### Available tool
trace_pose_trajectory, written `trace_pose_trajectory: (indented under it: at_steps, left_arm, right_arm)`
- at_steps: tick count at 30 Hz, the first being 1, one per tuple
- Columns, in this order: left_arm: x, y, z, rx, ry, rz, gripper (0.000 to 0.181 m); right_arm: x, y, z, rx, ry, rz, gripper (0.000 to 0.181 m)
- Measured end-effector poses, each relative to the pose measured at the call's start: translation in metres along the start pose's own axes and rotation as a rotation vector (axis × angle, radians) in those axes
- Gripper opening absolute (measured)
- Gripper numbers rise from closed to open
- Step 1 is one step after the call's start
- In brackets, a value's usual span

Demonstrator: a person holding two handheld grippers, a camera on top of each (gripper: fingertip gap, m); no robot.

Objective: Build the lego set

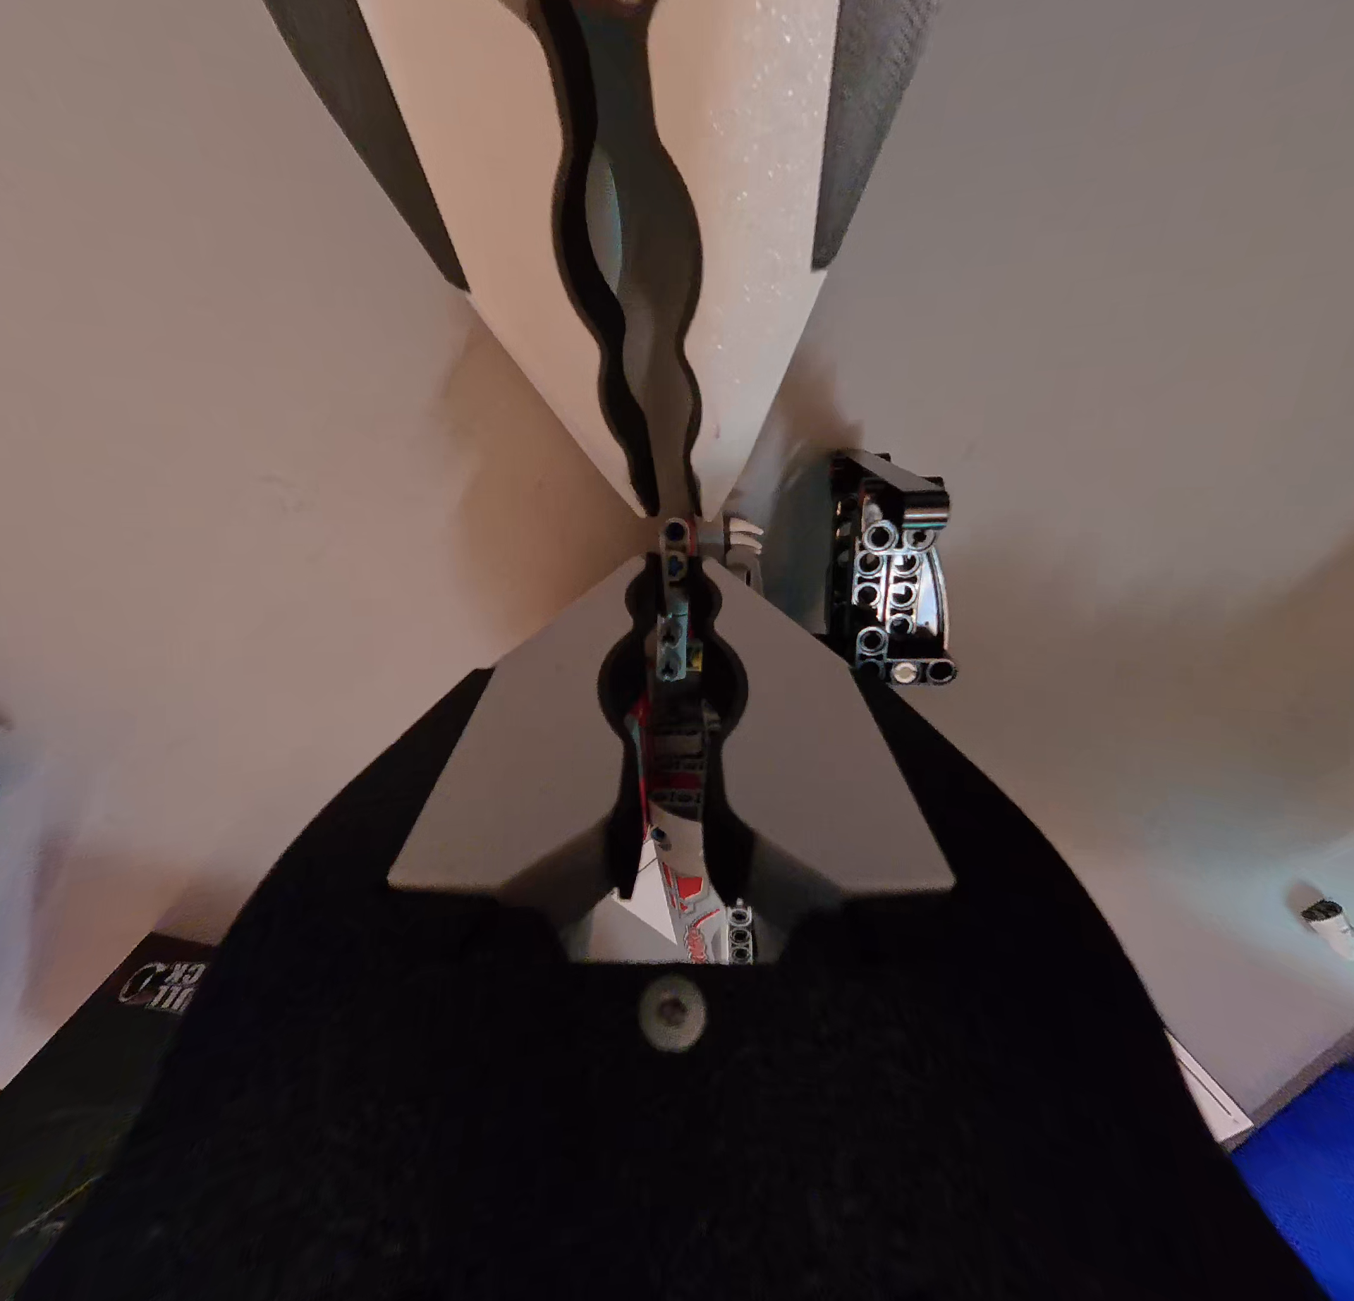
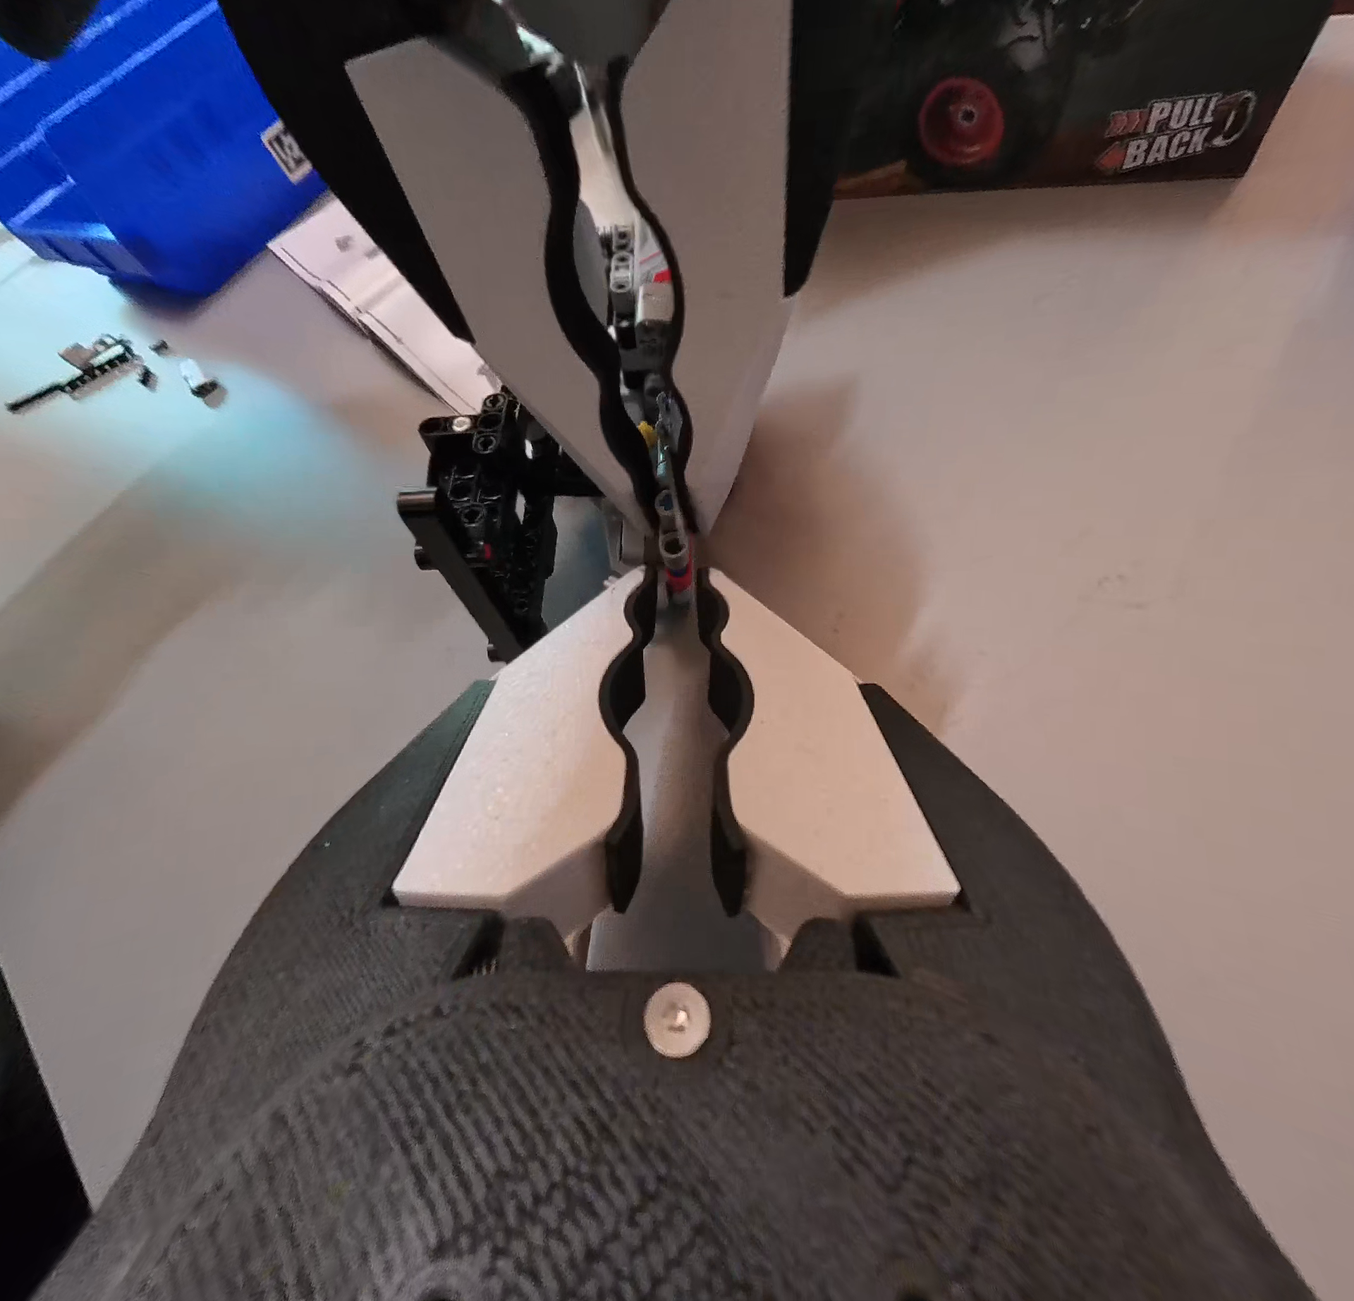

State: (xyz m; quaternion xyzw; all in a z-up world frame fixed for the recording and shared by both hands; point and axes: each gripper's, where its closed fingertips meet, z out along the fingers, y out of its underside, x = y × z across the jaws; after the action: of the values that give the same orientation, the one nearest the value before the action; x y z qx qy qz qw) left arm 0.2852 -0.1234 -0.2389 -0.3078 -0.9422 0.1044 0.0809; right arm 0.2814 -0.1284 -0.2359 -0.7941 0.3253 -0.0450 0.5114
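Grippers, two: my left gripper [image 1: 670, 577] and right gripper [image 2: 674, 577] meet tip to tip, both pinching one grey beam [image 1: 674, 559]; one black frame [image 1: 890, 584] beside them.

Black tool [image 2: 678, 570], white wavy-edged fingers [image 2: 542, 768]

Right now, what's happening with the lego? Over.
Left tool shut on grey lego beam piece. Right tool tip-to-tip with it, grip unclear. Black lego frame on table beside them.

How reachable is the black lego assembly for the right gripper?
Probably not yet: the right gripper has its jaws nearly closed at the grey beam the left gripper holds. The black lego assembly lies uncovered nearby.
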Motion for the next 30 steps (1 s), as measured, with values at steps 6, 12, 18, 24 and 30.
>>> trace_pose_trajectory:
  at_steps: [6, 12, 18, 24, 30]
  left_arm:
    - [0.000, 0.000, 0.000, -0.021, 0.007, 0.000, 0.005]
    - [0.000, 0.000, 0.001, 0.004, -0.004, -0.016, 0.005]
    - [-0.001, 0.001, 0.000, 0.046, -0.011, -0.067, 0.006]
    - [-0.007, 0.005, -0.031, 0.041, -0.168, -0.168, 0.008]
    - [0.001, 0.020, -0.039, -0.018, -0.232, -0.567, 0.004]
  right_arm:
    - [0.000, -0.008, 0.003, 0.033, 0.055, -0.072, 0.006]
    - [0.000, -0.007, 0.005, 0.028, 0.064, -0.078, 0.006]
    - [0.001, -0.007, 0.006, 0.025, 0.064, -0.074, 0.007]
    - [0.001, -0.006, 0.006, 0.022, 0.073, -0.085, 0.007]
    - [0.000, -0.006, 0.006, 0.022, 0.068, -0.082, 0.006]
